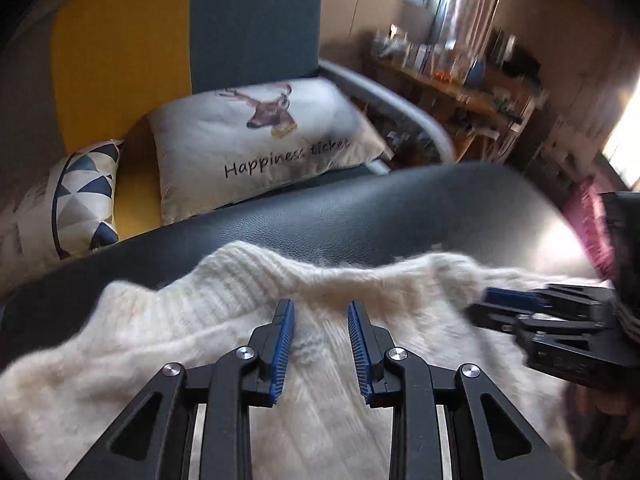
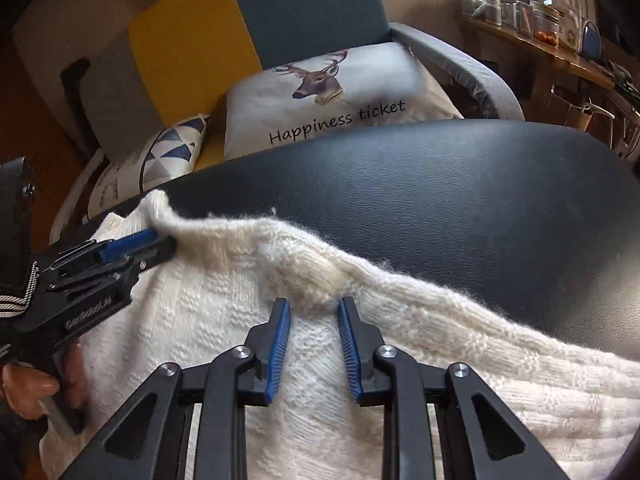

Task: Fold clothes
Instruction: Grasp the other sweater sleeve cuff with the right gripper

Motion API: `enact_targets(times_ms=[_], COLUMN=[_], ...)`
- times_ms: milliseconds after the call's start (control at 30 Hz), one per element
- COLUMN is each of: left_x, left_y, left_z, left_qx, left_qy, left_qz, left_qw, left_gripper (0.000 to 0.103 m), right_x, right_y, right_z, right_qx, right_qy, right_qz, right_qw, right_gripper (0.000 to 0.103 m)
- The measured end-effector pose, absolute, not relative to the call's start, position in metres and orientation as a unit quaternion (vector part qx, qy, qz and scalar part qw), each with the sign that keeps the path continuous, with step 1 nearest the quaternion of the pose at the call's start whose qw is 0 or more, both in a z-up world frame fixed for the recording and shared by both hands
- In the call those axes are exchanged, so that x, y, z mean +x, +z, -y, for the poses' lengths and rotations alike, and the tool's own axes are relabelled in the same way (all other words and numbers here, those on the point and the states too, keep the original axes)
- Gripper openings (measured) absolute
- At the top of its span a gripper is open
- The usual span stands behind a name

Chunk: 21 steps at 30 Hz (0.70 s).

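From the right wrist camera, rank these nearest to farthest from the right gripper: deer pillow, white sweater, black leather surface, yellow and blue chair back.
1. white sweater: directly under the right gripper, a raised bunch at its tips.
2. black leather surface: just beyond the sweater's edge.
3. deer pillow: behind that surface, centre.
4. yellow and blue chair back: behind the pillow, upper left.

From my left cam the shelf clutter [image 1: 460, 68] is smeared into blur, the sweater [image 1: 320, 360] runs off the bottom edge, and I only see part of the right hand-held gripper [image 1: 480, 304]
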State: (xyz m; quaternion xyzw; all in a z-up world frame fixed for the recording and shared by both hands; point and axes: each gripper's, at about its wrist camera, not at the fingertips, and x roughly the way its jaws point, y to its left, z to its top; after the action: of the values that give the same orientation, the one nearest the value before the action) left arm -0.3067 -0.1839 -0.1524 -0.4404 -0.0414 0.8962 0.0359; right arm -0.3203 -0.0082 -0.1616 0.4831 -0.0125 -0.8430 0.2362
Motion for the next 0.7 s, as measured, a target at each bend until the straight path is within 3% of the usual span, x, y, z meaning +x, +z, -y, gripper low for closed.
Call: enact_targets(times_ms=[267,433,567,700], left_x=[-0.299,-0.233,-0.167,-0.115], left_y=[-0.149,-0.129,-0.129,-0.151], left_z=[0.173,0.172,0.174,0.169], left_qx=[-0.435,-0.417,-0.417,-0.443], left_qy=[0.898,0.906,0.904,0.890], left_qz=[0.058,0.076,0.098,0.098], left_qw=[-0.006,0.000,-0.006,-0.035], left_gripper=[0.029,0.029,0.029,0.029], right_x=[-0.293,-0.249,-0.240,-0.230], right_y=[-0.135,-0.118,-0.138,-0.142], right_z=[-0.041,-0.145,-0.236,-0.291], right_qx=[0.461,0.453,0.488,0.468], right_qy=[-0.852,-0.879,-0.867,-0.861], right_qz=[0.085,0.081,0.099,0.199], right_qw=[0.232,0.127,0.020,0.025], right_gripper=[0.022,0.022,0.022,0.022])
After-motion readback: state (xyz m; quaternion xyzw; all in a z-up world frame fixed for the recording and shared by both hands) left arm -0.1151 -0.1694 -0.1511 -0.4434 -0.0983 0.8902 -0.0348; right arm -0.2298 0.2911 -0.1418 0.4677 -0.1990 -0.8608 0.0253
